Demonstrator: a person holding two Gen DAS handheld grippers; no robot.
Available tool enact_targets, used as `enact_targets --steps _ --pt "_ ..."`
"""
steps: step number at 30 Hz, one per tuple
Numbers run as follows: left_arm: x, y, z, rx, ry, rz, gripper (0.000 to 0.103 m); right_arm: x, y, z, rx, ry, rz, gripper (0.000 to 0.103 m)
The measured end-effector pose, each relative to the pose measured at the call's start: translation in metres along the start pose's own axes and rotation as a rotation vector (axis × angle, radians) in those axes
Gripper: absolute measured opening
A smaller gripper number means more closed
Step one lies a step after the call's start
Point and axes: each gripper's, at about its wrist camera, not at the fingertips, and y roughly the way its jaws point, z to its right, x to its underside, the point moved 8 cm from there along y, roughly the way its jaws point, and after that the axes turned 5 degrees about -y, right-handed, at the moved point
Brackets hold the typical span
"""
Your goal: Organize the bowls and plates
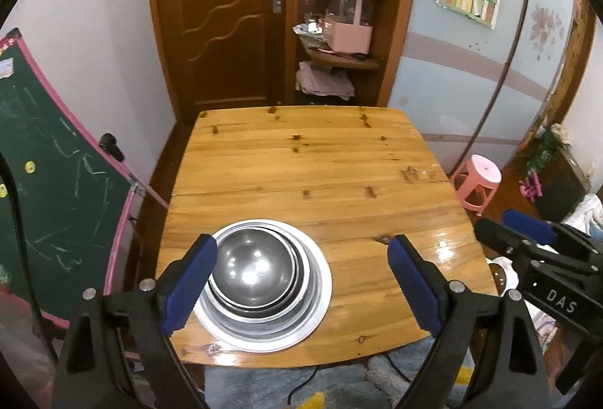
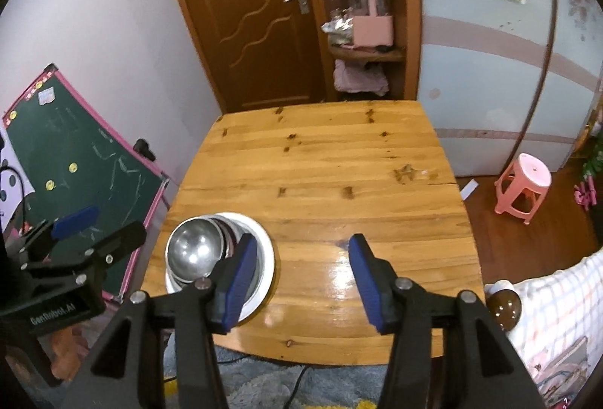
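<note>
Between the left gripper's (image 1: pixel 303 283) spread jaws sits nothing — the stack of steel bowls (image 1: pixel 252 273) on the white plate (image 1: pixel 320 281) lies just beyond its left pad, near the table's (image 1: pixel 301 164) front-left corner. Right gripper (image 2: pixel 297 284) — also spread, empty, farther right. Stacking looks done.

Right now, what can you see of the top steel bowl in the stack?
The top steel bowl is round, shiny bare metal, with lamp glints in its smooth hollow. It sits upright, mouth up, nested in further metal bowls on a white plate near the wooden table's front left corner. It looks empty. Only the bowl beneath touches it; no tongs grip it.
</note>
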Motion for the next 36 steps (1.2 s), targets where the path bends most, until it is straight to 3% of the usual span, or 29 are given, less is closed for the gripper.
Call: enact_targets --steps 6,21,36 --pt "0.001 -0.006 -0.013 -0.048 -0.056 0.044 0.097 0.006 -0.006 -0.002 0.064 0.003 0.034 0.058" --pt "0.000 -0.014 -0.003 -0.063 -0.046 0.125 0.102 0.007 -0.013 -0.008 0.062 0.008 0.079 0.058" --pt "-0.003 -0.004 0.003 -0.085 -0.026 0.122 0.102 0.003 -0.003 -0.013 0.050 -0.012 0.070 0.058"
